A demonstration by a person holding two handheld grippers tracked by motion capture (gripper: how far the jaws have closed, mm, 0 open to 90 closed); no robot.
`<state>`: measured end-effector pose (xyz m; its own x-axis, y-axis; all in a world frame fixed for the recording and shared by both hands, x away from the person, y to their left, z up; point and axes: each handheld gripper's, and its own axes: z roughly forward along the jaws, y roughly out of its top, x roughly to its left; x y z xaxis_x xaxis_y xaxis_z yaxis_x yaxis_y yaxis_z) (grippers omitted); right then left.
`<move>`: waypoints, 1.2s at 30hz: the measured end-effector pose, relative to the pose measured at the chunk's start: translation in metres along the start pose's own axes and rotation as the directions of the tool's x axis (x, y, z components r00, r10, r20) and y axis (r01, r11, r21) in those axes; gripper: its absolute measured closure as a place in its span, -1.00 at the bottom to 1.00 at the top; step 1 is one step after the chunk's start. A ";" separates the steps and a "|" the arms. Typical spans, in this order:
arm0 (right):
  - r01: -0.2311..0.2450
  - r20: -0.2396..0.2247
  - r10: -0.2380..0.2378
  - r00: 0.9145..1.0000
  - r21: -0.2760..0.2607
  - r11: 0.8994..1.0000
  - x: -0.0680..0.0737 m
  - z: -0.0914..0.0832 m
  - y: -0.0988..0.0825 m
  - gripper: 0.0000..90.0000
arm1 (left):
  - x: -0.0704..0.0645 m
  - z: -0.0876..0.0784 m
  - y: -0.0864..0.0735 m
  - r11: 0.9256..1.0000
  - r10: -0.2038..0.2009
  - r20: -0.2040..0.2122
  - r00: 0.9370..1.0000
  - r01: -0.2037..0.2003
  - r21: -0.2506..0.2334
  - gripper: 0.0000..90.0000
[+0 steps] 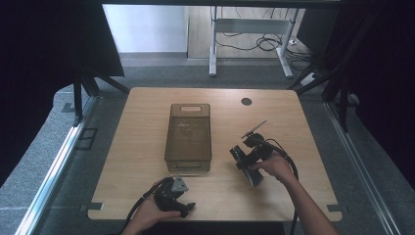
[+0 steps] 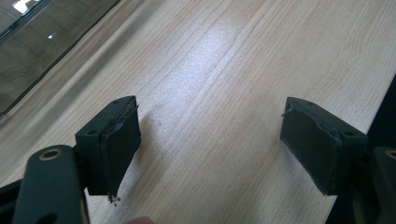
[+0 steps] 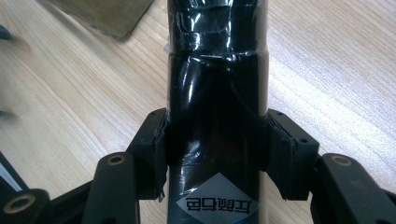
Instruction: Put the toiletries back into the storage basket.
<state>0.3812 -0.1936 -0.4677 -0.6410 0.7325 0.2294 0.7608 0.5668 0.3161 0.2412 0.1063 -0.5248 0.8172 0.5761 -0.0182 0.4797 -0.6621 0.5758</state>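
My right gripper (image 1: 247, 161) is at the table's right middle, shut on a glossy black packet (image 1: 254, 177). In the right gripper view the packet (image 3: 217, 70) runs up between both pads of the right gripper (image 3: 215, 149), with a diamond-shaped label at its lower end. A see-through brown basket (image 1: 188, 164) stands in the middle of the table, and its inside looks bare. Close to the front edge, my left gripper (image 1: 185, 207) is held in a hand. The left gripper (image 2: 210, 140) is open over bare wood with nothing between its pads.
The wooden table (image 1: 147, 127) has a round cable hole (image 1: 246, 101) at the back right. The basket's wall (image 2: 32, 42) shows at the upper left of the left gripper view, and its corner (image 3: 107, 16) at the top of the right gripper view. Beyond the table stands a white desk frame (image 1: 249, 29).
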 end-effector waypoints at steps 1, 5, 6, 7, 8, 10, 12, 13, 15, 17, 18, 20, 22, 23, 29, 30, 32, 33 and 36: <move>0.001 0.002 -0.001 1.000 0.002 1.000 0.000 0.001 0.000 0.01 | 0.000 0.000 0.000 1.000 -0.003 0.001 1.000 0.003 -0.003 -0.55; 0.000 0.002 0.000 1.000 -0.002 1.000 0.001 0.000 0.003 0.01 | -0.001 0.001 0.000 1.000 -0.003 0.001 1.000 0.003 -0.001 -0.55; 0.006 -0.002 -0.006 1.000 -0.005 1.000 0.002 -0.001 0.004 0.01 | -0.001 0.001 0.000 1.000 -0.003 0.001 1.000 0.003 -0.001 -0.55; 0.009 -0.004 -0.009 1.000 -0.005 1.000 0.002 -0.001 0.004 0.01 | 0.000 0.001 0.000 1.000 -0.003 0.001 1.000 0.003 -0.001 -0.55; 0.007 -0.007 -0.007 1.000 -0.007 1.000 0.003 -0.001 0.005 0.01 | 0.000 0.001 0.000 1.000 -0.003 0.001 1.000 0.003 0.001 -0.55; 0.011 -0.008 -0.011 1.000 -0.008 1.000 0.004 -0.001 0.005 0.01 | 0.000 0.001 0.000 1.000 -0.003 0.000 1.000 0.003 0.002 -0.55; 0.013 -0.013 -0.013 1.000 -0.009 1.000 0.005 -0.001 0.006 0.01 | 0.000 0.001 0.000 1.000 -0.003 0.001 1.000 0.003 -0.001 -0.55; 0.015 -0.013 -0.015 1.000 -0.010 1.000 0.006 -0.001 0.006 0.01 | 0.000 0.001 0.000 1.000 -0.003 0.001 1.000 0.003 0.000 -0.55; 0.018 -0.014 -0.019 1.000 -0.009 1.000 0.007 0.000 0.007 0.01 | -0.001 0.001 0.000 1.000 -0.002 0.000 1.000 0.002 0.000 -0.55; 0.019 -0.013 -0.019 1.000 -0.009 1.000 0.008 0.001 0.007 0.01 | -0.001 0.001 0.000 1.000 -0.002 0.001 1.000 0.002 -0.001 -0.55; 0.025 -0.013 -0.025 1.000 -0.006 1.000 0.008 0.001 0.008 0.01 | -0.001 0.001 0.000 1.000 -0.001 0.001 1.000 0.001 -0.001 -0.55; 0.025 -0.011 -0.025 1.000 -0.006 1.000 0.009 0.002 0.008 0.01 | 0.000 0.001 0.000 1.000 -0.001 0.001 1.000 0.001 0.000 -0.55; 0.029 -0.013 -0.029 1.000 -0.004 1.000 0.010 0.002 0.008 0.01 | -0.001 0.001 0.000 1.000 -0.001 0.001 1.000 0.001 0.002 -0.55; 0.025 -0.015 -0.025 1.000 -0.005 1.000 0.010 0.002 0.009 0.01 | -0.001 0.002 0.000 1.000 0.000 0.001 1.000 0.000 0.003 -0.55; 0.030 -0.027 -0.030 0.999 -0.012 0.999 0.014 0.000 0.013 0.02 | -0.001 0.002 0.000 1.000 0.004 0.003 1.000 -0.004 0.002 -0.55; 0.030 -0.027 -0.030 0.999 -0.012 0.999 0.014 0.000 0.013 0.02 | -0.001 0.002 0.000 1.000 0.004 0.003 1.000 -0.004 0.002 -0.55; 0.029 -0.030 -0.030 0.999 -0.019 0.999 0.016 -0.002 0.015 0.02 | -0.001 0.001 0.000 1.000 0.002 0.001 1.000 -0.002 0.001 -0.55; 0.029 -0.030 -0.030 0.999 -0.019 0.999 0.016 -0.002 0.015 0.02 | -0.001 0.001 0.000 1.000 0.002 0.001 1.000 -0.002 0.001 -0.55; 0.019 -0.039 -0.020 0.999 -0.026 0.999 0.016 -0.005 0.018 0.02 | 0.000 0.001 0.000 1.000 0.001 0.000 1.000 -0.001 -0.003 -0.55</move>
<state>0.3838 -0.1731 -0.4541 -0.6597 0.7057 0.2585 0.7455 0.5707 0.3443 0.2410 0.1058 -0.5254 0.8177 0.5754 -0.0178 0.4778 -0.6612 0.5783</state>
